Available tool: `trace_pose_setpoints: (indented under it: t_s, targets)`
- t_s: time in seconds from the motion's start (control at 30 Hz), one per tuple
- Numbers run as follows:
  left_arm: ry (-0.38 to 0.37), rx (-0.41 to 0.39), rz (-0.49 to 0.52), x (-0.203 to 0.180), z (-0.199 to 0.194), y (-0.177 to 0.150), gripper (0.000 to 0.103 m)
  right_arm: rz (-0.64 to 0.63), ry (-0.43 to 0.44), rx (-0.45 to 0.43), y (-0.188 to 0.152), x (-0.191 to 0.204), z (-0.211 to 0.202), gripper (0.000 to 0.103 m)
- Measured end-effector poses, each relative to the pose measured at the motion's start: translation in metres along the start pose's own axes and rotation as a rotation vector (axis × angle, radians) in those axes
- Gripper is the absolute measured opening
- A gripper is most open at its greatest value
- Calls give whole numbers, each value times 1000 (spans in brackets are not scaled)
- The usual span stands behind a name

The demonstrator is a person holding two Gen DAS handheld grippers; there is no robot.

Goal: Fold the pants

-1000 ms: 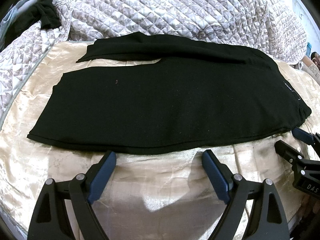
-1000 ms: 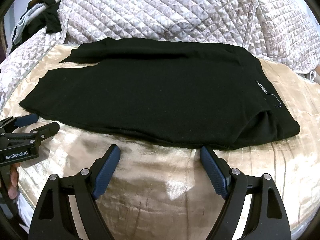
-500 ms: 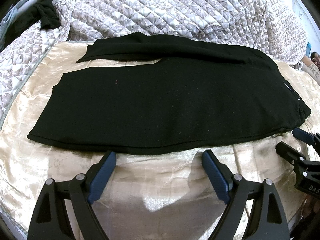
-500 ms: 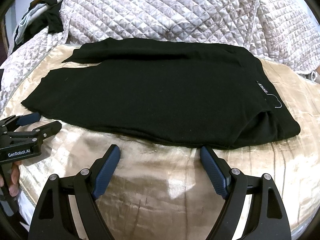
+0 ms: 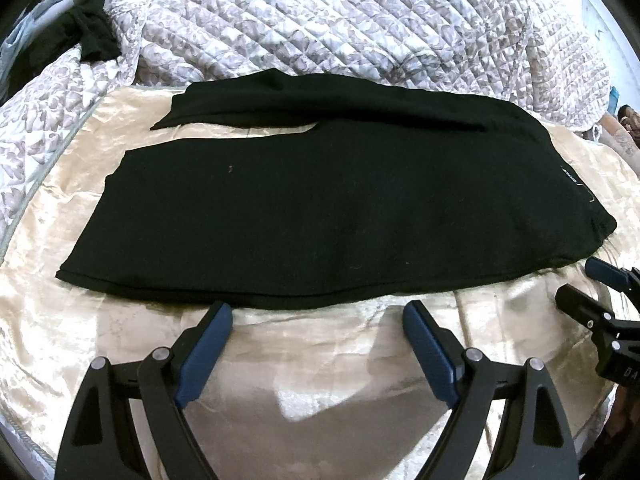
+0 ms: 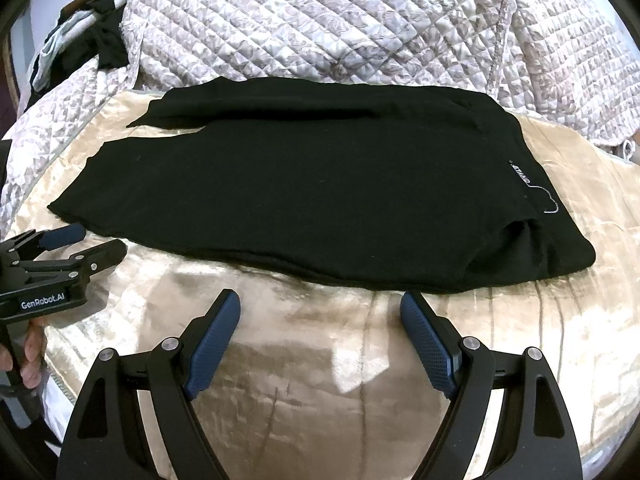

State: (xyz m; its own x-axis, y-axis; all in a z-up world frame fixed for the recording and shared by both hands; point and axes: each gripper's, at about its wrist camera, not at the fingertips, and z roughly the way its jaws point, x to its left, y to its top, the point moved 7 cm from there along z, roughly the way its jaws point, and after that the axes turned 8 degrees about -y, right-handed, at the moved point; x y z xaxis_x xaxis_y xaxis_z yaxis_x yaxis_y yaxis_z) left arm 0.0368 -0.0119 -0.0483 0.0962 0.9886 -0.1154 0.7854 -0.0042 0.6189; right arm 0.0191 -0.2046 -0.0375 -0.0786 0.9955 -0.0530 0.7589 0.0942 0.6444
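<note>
Left wrist view: black pants lie flat on the satin sheet. Left gripper and right gripper both gape, empty. Pinch both layers at the near edge.

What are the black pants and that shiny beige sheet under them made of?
The black pants look like matte knit, perhaps cotton jersey: no sheen, soft edges. The shiny beige sheet looks like satin or crushed velvet: bright glare patches and fine creases.
</note>
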Motion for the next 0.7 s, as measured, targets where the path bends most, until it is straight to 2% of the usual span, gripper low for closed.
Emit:
trace_pose_setpoints:
  t_s: [0.37,0.7]
  targets:
    - [-16,-26,11,0,-9,0,88,51,9,0,0,-19,-6,82]
    - [-12,-59,-64,29,-20,-1,88,151,4,1,-2,-56,-9,82]
